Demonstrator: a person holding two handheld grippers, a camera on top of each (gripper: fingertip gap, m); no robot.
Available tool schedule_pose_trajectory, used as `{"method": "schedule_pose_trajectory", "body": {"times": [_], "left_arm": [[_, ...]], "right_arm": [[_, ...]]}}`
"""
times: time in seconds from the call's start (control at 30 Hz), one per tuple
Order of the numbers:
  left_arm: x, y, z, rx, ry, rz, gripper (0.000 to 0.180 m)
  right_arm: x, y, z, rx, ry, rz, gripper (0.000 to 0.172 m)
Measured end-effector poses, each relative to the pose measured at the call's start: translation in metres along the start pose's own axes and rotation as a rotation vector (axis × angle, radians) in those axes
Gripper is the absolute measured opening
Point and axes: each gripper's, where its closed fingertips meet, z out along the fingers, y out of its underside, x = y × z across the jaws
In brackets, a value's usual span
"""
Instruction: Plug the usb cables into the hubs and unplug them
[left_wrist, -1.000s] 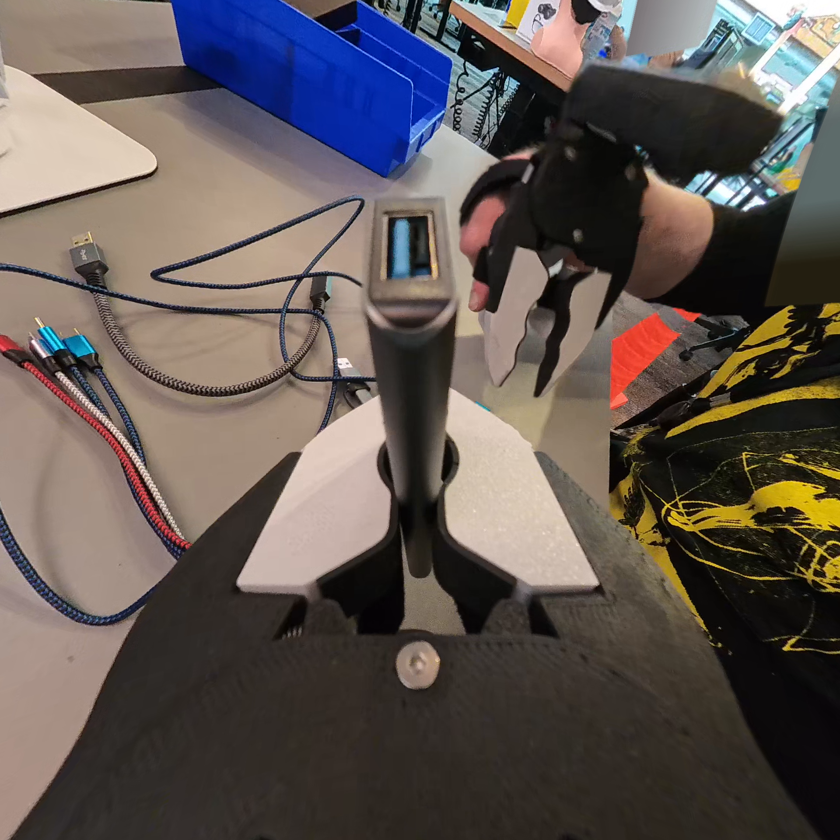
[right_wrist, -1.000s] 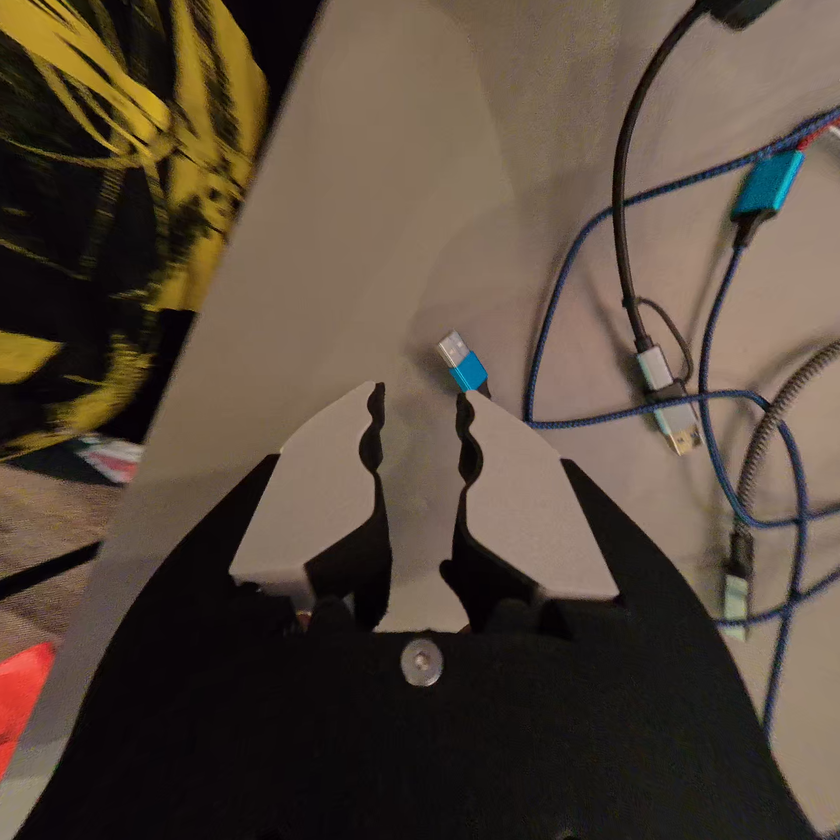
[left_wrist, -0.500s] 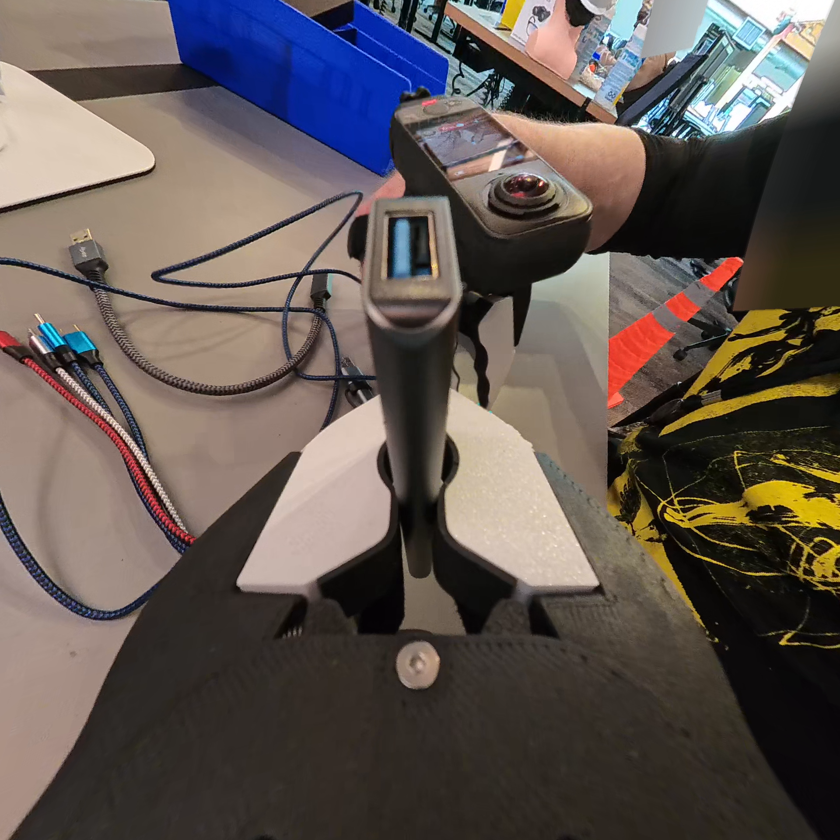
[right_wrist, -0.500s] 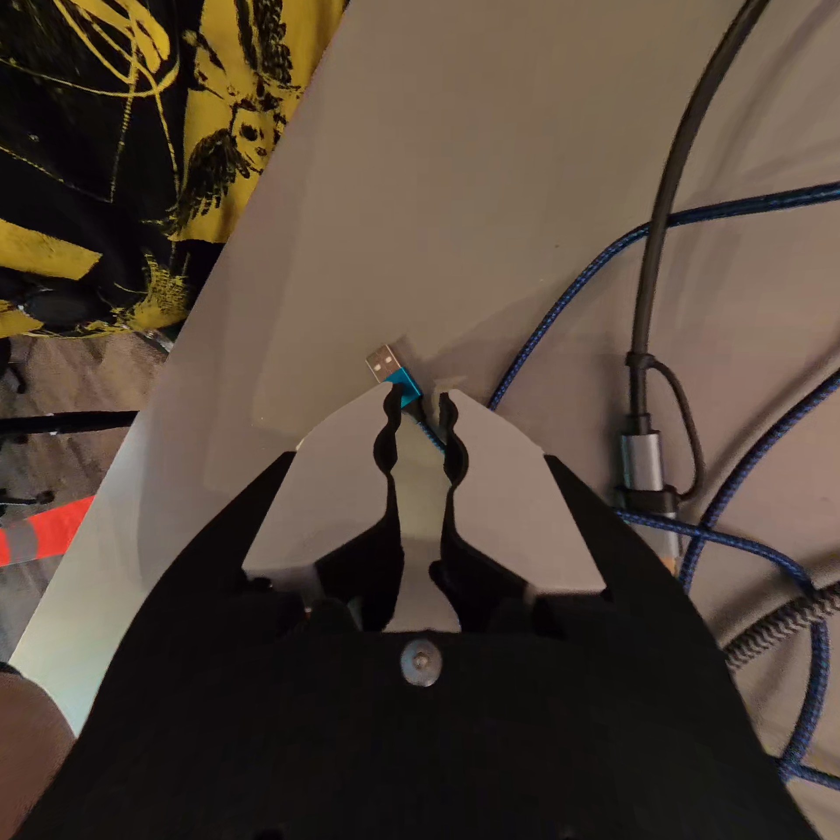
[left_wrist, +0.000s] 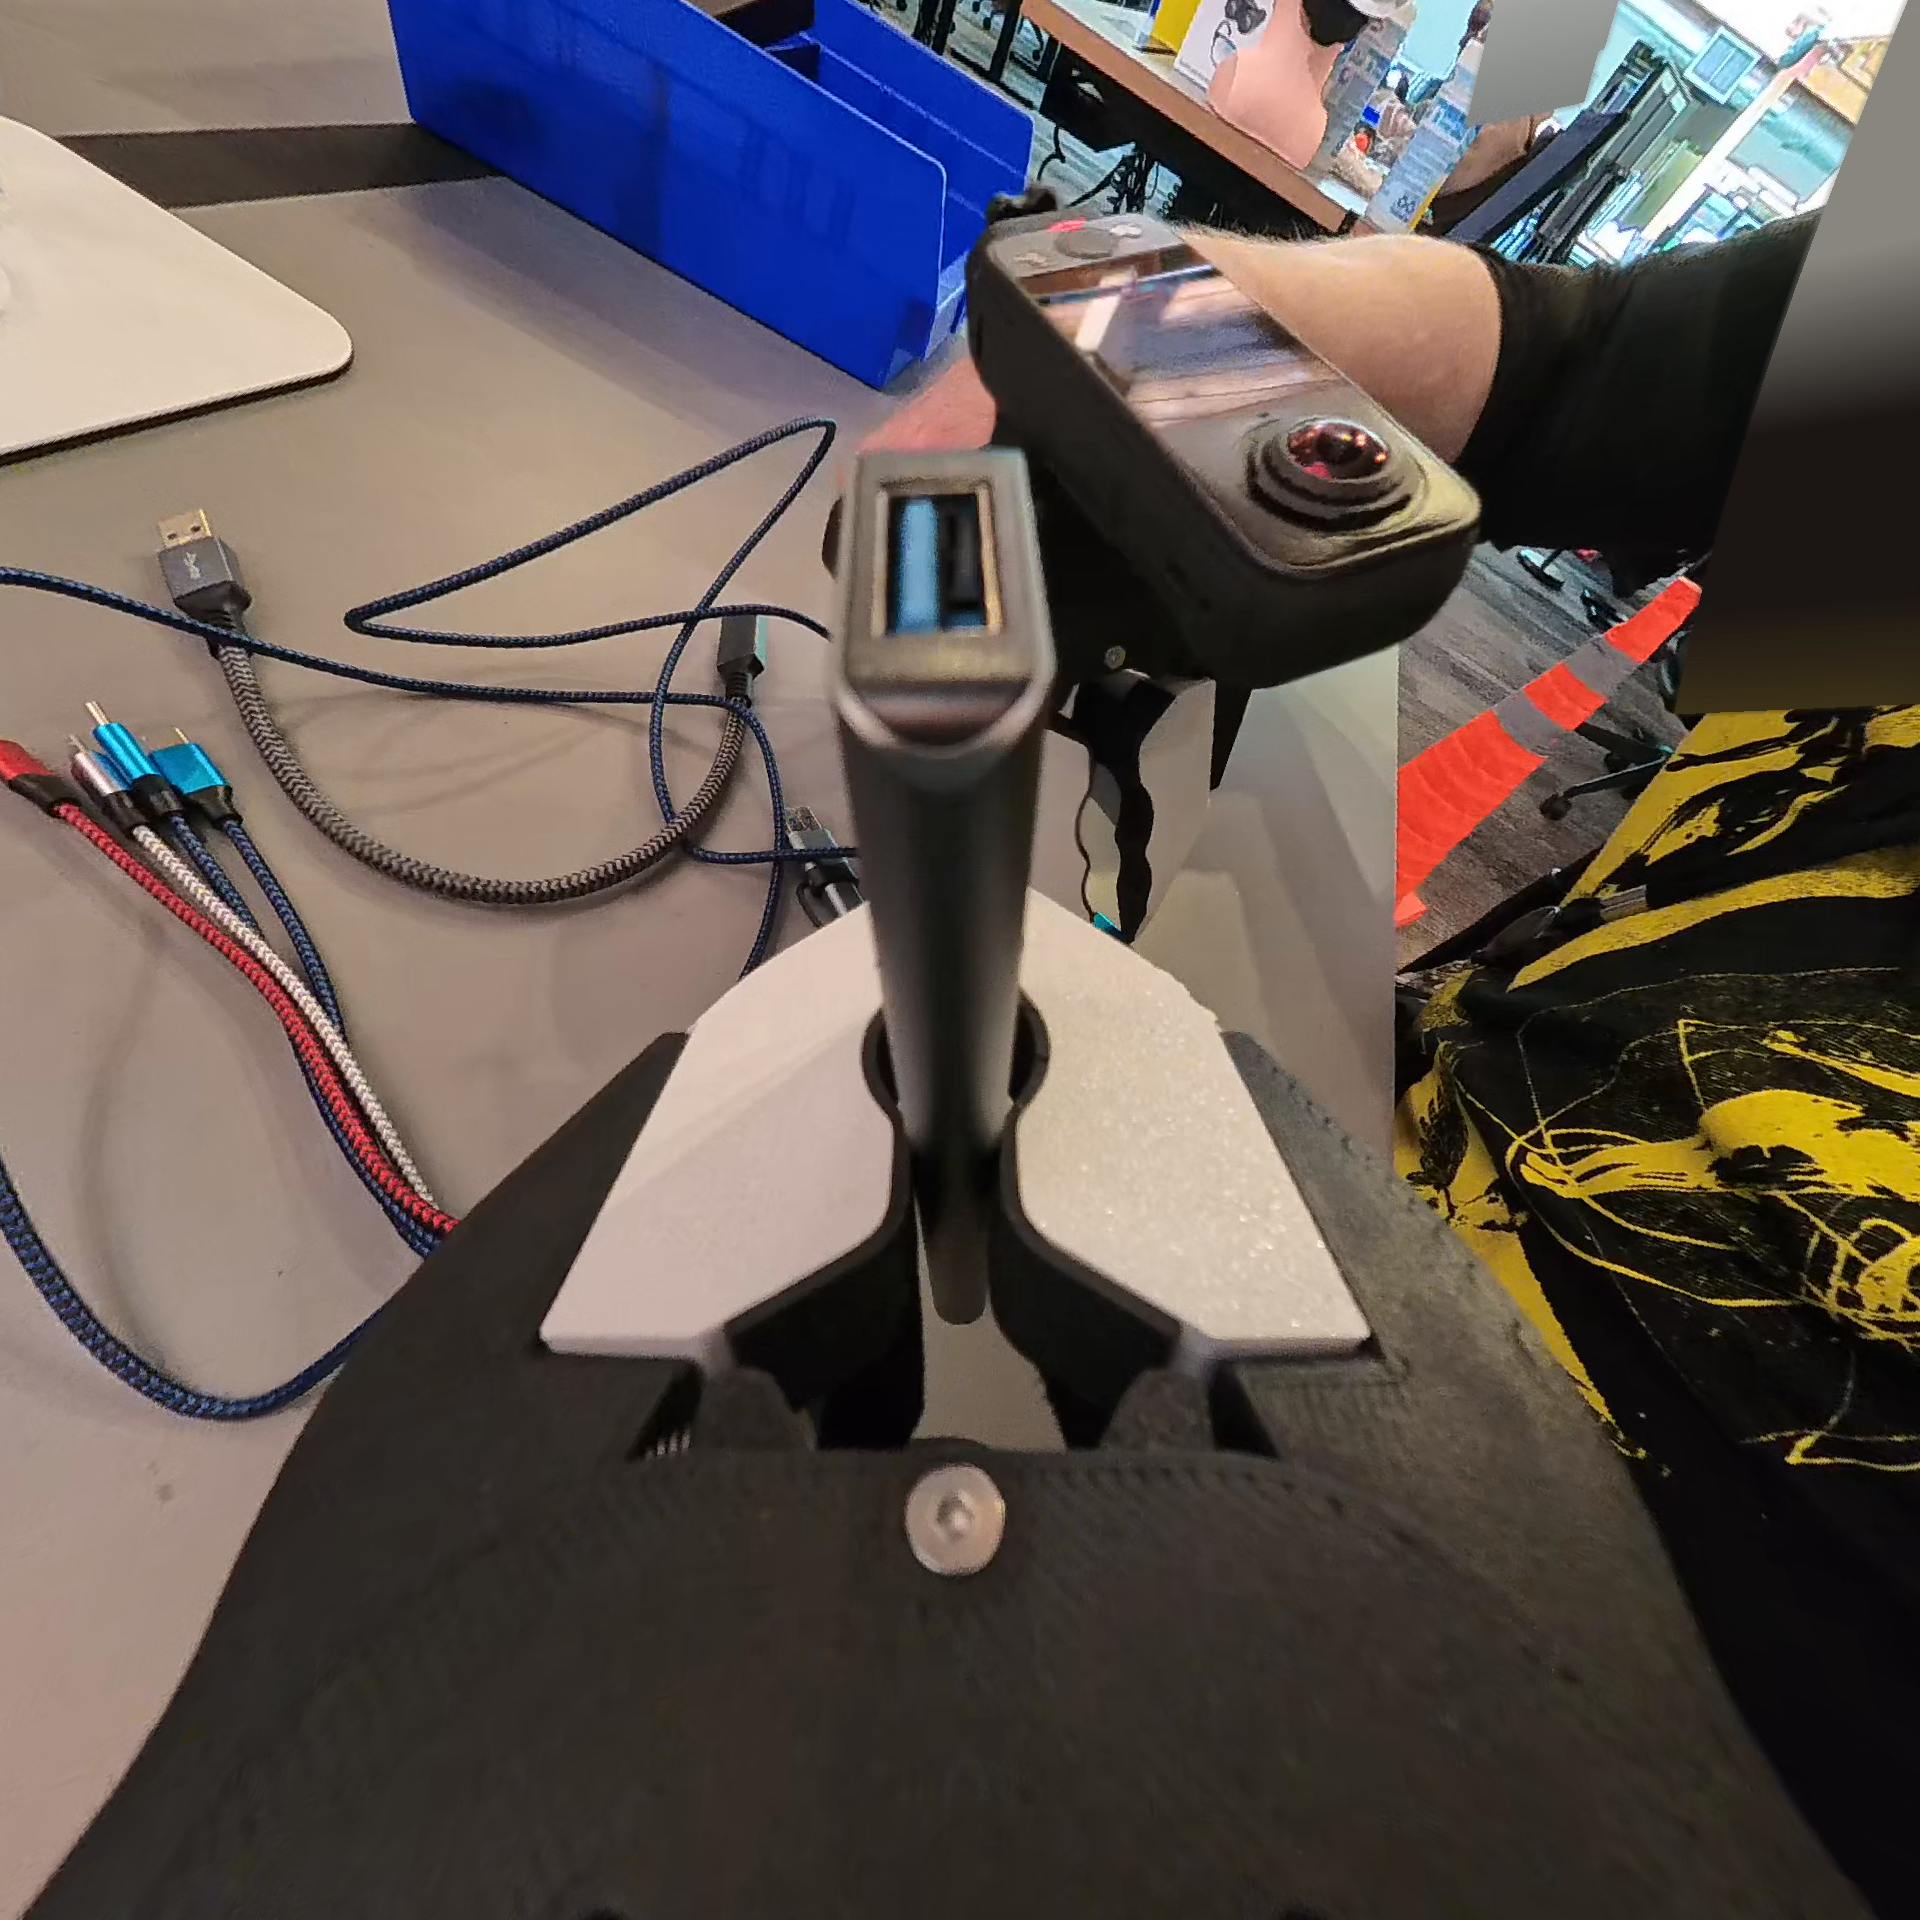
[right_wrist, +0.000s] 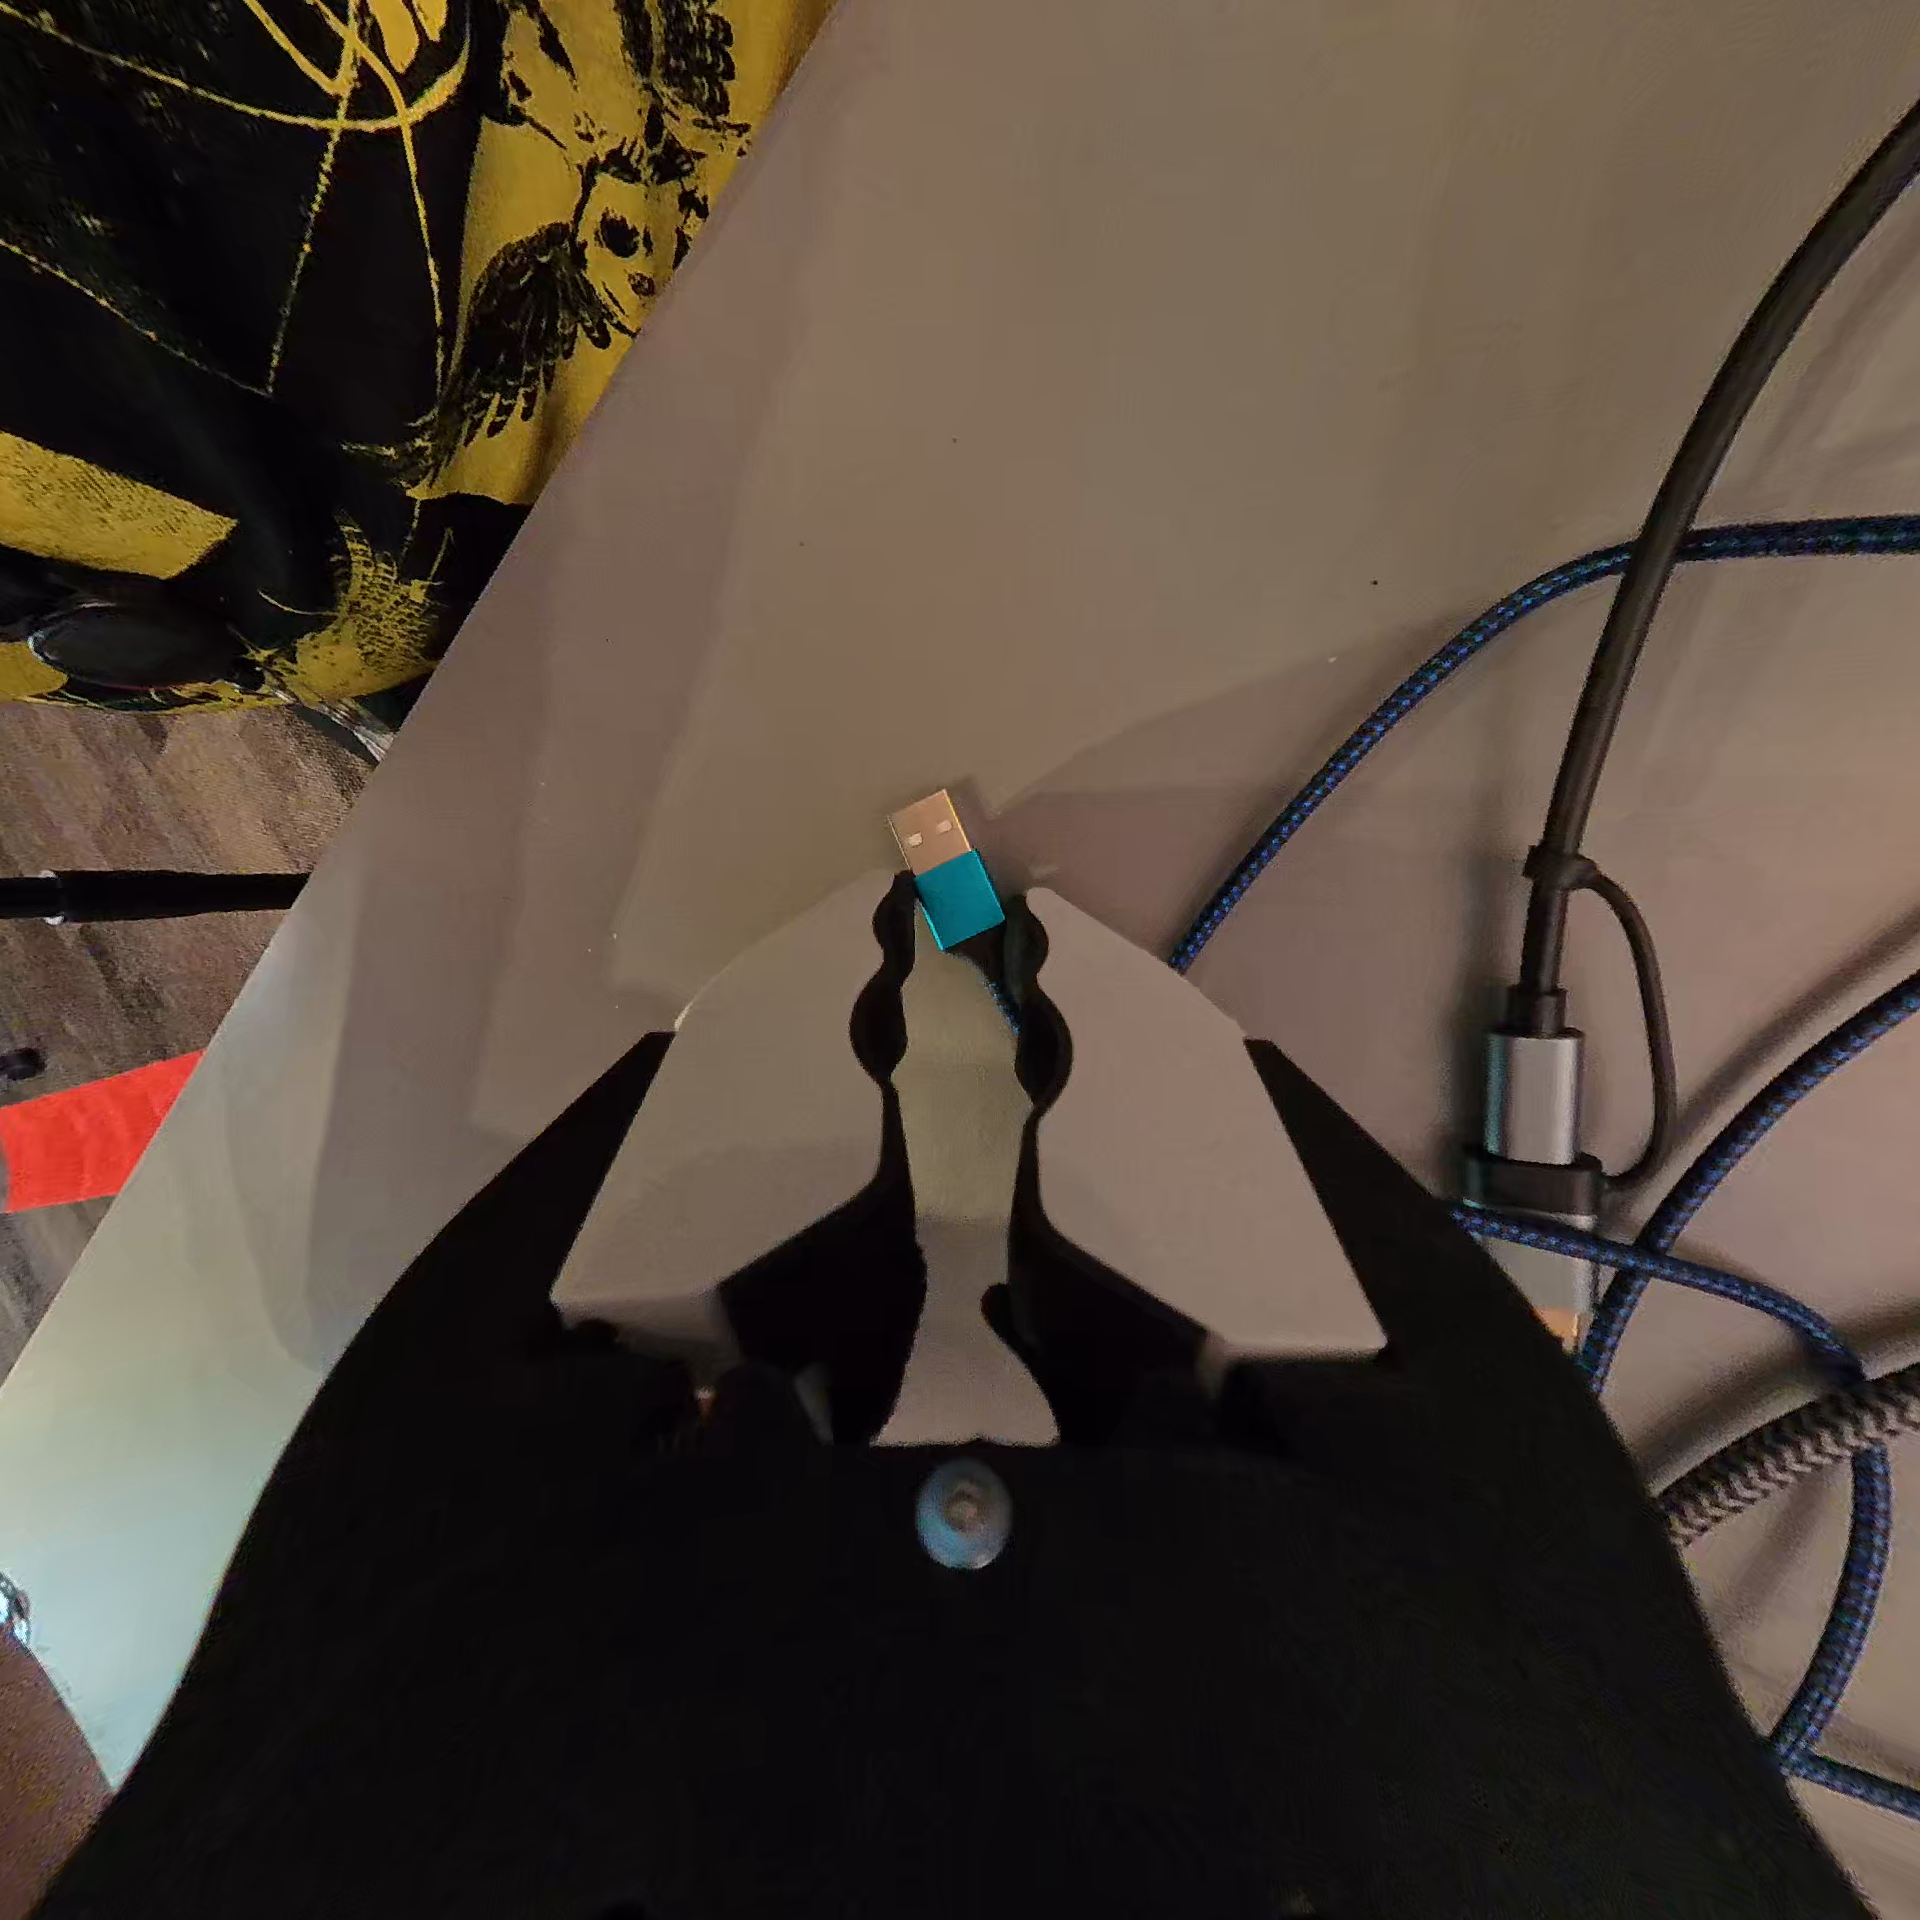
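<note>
My left gripper (left_wrist: 956, 1003) is shut on a dark grey USB hub (left_wrist: 940, 831) and holds it upright above the grey table (left_wrist: 499, 343), its blue port (left_wrist: 935, 566) facing the camera. My right gripper (right_wrist: 961, 906) points down at the table near the edge. Its fingertips (right_wrist: 1049, 914) close on the teal shell of a blue USB plug (right_wrist: 958, 902), which lies on the table with its metal end (right_wrist: 928, 831) sticking out ahead. In the left wrist view the right gripper (left_wrist: 1127, 883) stands just behind and to the right of the hub.
A blue bin (left_wrist: 727, 177) and a white base plate (left_wrist: 135, 332) stand at the back. Several braided cables (left_wrist: 260, 935) and a grey plug (left_wrist: 203, 566) lie to the left. A black cable with a grey adapter (right_wrist: 1532, 1091) lies right of my right gripper. A person's yellow-black shirt (left_wrist: 1662, 1091) is beyond the table edge. Some 15 cm of space lies between my two pairs of fingers.
My right gripper came down onto the blue plug and its jaws narrowed around it; the plug has turned in line with the fingers. The left gripper keeps the hub still.
</note>
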Motion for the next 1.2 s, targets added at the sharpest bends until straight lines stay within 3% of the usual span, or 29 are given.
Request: {"method": "schedule_pose_trajectory", "body": {"times": [0.03,0.13,0.37,0.53,0.83,0.93,1.1,1.2], "left_arm": [[0.001,0.0,0.001,-0.002,0.002,0.001,0.01],[0.003,0.0,0.002,-0.005,0.006,0.006,0.01],[0.004,0.002,0.003,-0.006,0.02,-0.012,0.011],[0.005,0.003,0.007,-0.014,0.039,-0.037,0.011],[0.012,0.003,0.013,-0.022,0.066,-0.042,0.011],[0.015,0.004,0.015,-0.033,0.078,-0.039,0.011],[0.019,0.008,0.017,-0.064,0.084,-0.027,0.011],[0.018,0.008,0.013,-0.066,0.076,-0.028,0.011]], "right_arm": [[0.0,0.0,0.0,0.008,-0.008,0.011,0.016],[0.0,-0.003,0.001,0.027,-0.007,0.013,0.015],[0.001,-0.005,0.0,0.072,0.2,-0.028,0.011],[0.006,-0.013,-0.012,0.127,0.417,-0.032,0.011],[0.015,-0.019,-0.049,0.085,0.893,-0.062,0.011],[0.016,-0.024,-0.065,0.082,1.019,-0.077,0.0],[0.023,-0.016,-0.063,0.095,1.001,-0.007,0.0],[0.033,-0.016,-0.082,0.255,0.974,0.114,0.0]]}}
